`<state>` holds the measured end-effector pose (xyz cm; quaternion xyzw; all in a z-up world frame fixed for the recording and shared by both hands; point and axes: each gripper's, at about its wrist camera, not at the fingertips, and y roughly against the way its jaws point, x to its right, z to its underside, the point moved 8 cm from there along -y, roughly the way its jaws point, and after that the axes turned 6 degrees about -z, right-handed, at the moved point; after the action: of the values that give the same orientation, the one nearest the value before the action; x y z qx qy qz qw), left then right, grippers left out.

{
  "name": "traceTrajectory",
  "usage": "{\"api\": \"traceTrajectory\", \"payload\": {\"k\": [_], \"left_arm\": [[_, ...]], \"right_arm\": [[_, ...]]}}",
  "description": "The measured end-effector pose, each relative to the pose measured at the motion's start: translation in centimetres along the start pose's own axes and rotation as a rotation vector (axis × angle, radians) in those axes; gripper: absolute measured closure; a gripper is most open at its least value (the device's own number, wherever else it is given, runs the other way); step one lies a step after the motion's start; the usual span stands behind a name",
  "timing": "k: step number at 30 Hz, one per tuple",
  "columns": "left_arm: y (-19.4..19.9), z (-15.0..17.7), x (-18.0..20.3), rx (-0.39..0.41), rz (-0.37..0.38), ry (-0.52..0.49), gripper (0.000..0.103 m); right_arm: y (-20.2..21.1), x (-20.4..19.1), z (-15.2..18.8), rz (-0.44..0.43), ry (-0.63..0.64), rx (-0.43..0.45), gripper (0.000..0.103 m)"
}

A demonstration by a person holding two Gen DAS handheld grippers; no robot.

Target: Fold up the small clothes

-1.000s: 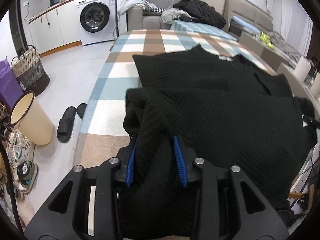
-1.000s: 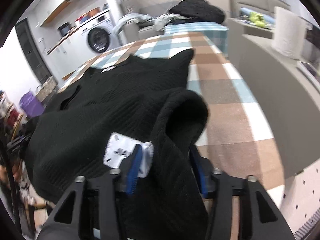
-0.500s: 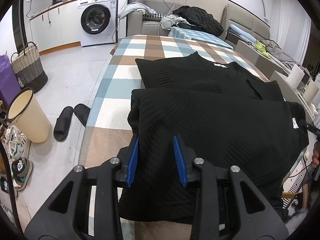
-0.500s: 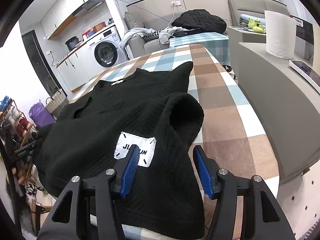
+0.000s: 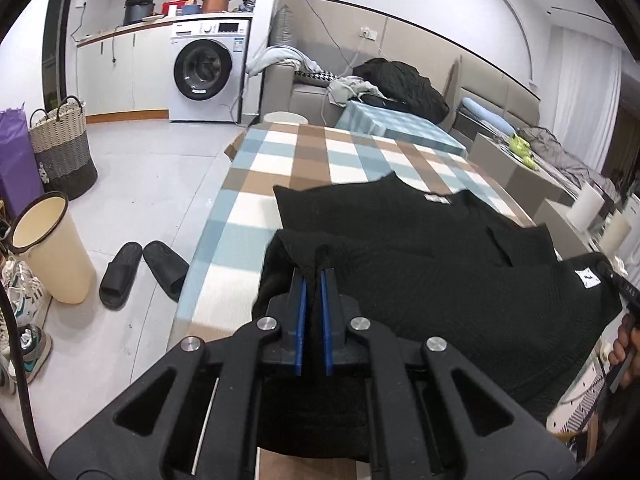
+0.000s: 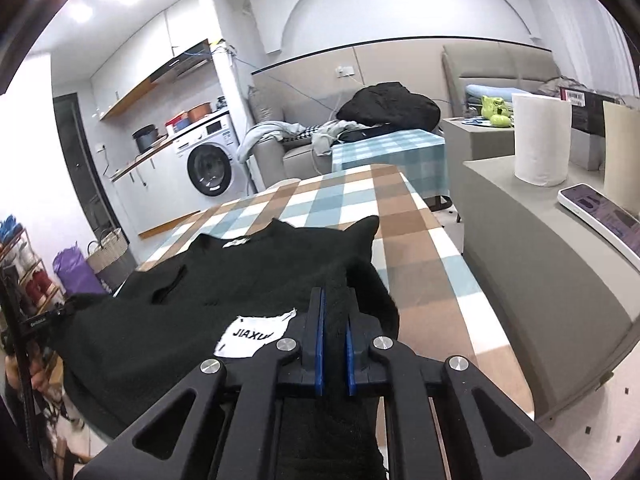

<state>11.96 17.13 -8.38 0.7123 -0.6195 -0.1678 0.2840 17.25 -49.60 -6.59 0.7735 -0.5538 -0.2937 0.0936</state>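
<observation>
A black knit sweater lies on the checked tablecloth, its near part doubled over the rest. My left gripper is shut on a pinch of its near left corner. In the right wrist view the same sweater shows a white label. My right gripper is shut on a fold at its near right corner. Both corners are held a little above the table.
A grey counter with a paper roll and a phone stands right of the table. On the floor to the left are slippers, a cream bin and a woven basket. A sofa with clothes is behind.
Both grippers were open half a second ago and have closed on the sweater's near corners. Both have lifted, so the views look higher over the table.
</observation>
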Motion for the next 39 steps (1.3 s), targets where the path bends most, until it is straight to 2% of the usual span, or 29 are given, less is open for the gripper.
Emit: {"api": "traceTrajectory", "payload": {"k": [2,4,8,9,11,12,13,14,16,18,22,28,34,39], "left_arm": [[-1.3,-0.2,-0.2,-0.018,-0.015,0.005,0.099],[-2.7,0.1,-0.4,-0.05,-0.015,0.017,0.099],[-4.2,1.5,-0.7,-0.113,-0.008,0.032,0.098],[-4.3,1.8,-0.8,-0.117,-0.006,0.039,0.097],[-3.9,2.1,-1.1,-0.117,-0.005,0.047,0.085],[-3.6,2.1,-1.4,-0.116,-0.016,0.051,0.079],[-3.2,2.2,-1.8,-0.111,-0.026,0.058,0.066],[-2.8,2.3,-2.1,-0.103,-0.029,0.067,0.056],[-2.1,2.6,-2.7,-0.094,-0.027,0.089,0.047],[-1.6,3.1,-3.1,-0.104,-0.023,0.1,0.046],[-1.1,4.2,-3.2,-0.126,-0.02,0.104,0.045],[-0.8,5.1,-2.3,-0.15,-0.023,0.069,0.045],[-0.3,6.4,-0.8,-0.201,-0.025,-0.026,0.045],[0.2,6.5,-0.4,-0.186,-0.02,-0.038,0.045]], "right_arm": [[-0.8,0.6,-0.4,0.02,-0.012,-0.003,0.095],[-2.2,1.7,-0.1,0.051,-0.028,-0.034,0.095],[-4.0,3.0,1.3,0.056,-0.077,-0.115,0.094],[-4.2,3.4,1.7,0.052,-0.102,-0.139,0.088],[-4.2,3.9,2.3,0.039,-0.134,-0.163,0.076],[-3.8,4.1,2.5,0.004,-0.166,-0.169,0.063],[-3.5,4.3,2.7,-0.021,-0.192,-0.168,0.056],[-3.0,4.5,2.8,-0.042,-0.221,-0.163,0.055],[-1.9,5.0,3.4,-0.079,-0.259,-0.168,0.054],[-0.9,5.8,4.2,-0.086,-0.285,-0.186,0.053],[0.1,5.8,5.7,-0.188,-0.356,-0.207,0.052],[-1.0,5.1,5.9,-0.239,-0.371,-0.219,0.053],[0.7,2.1,5.0,-0.311,-0.279,-0.187,0.053],[1.4,0.6,4.5,-0.334,-0.244,-0.173,0.053]]}}
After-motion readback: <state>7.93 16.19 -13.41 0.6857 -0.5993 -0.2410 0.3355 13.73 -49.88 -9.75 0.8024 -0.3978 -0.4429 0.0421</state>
